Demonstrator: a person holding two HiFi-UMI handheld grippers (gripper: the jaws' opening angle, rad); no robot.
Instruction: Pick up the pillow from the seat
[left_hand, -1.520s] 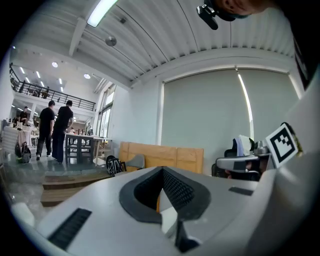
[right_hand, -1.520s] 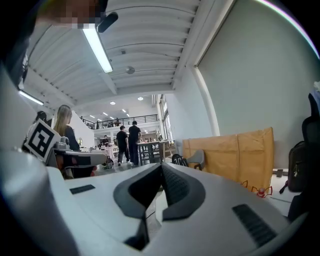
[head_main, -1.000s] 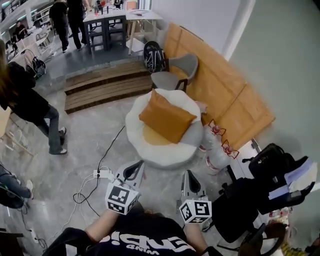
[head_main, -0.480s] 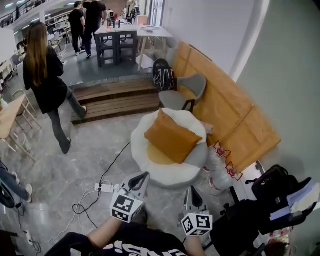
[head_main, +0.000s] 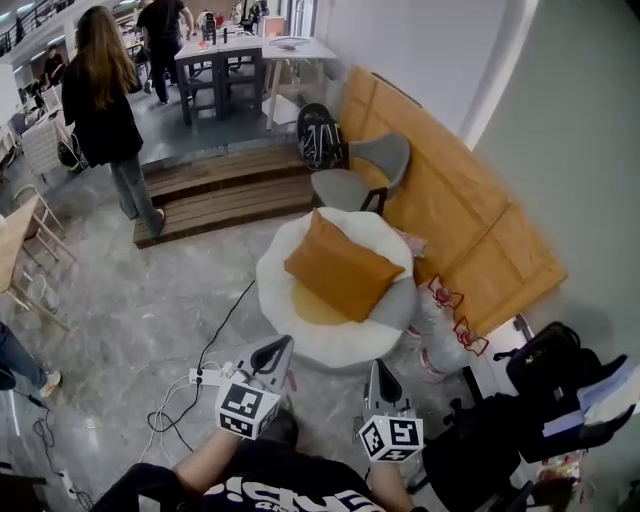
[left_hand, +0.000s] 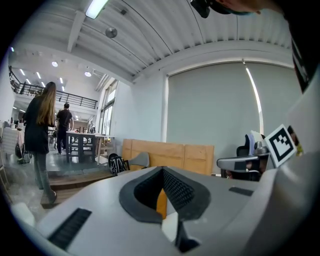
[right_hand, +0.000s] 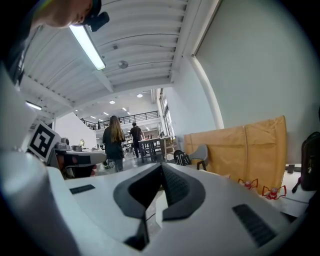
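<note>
The pillow (head_main: 342, 265) lies on the round white seat (head_main: 300, 335), an orange square turned corner-on; it covers the seat's middle and reaches toward its back edge, and nothing rests on it or touches it. Both pairs of tongs are held low, close to the person's body and short of the seat's front edge, pointing forward at it. The left tongs (head_main: 272, 352) are closed on nothing; the right tongs (head_main: 381, 378) are likewise closed and empty; the sliver of orange showing past the left tips is only the pillow, far beyond them. I judge this to be the approach, with no pick-up begun; the tongs are probably carried closed because nothing is yet within reach. The next move would call for opening them and coming at a free corner of the pillow; being soft cloth, it should pinch easily. A power strip (head_main: 205, 376) and its cable (head_main: 225, 320) lie on the floor (head_main: 150, 290) just beside the left tongs, something to step around; a person (head_main: 105, 110) is well away by the wooden steps (head_main: 220, 195).
</note>
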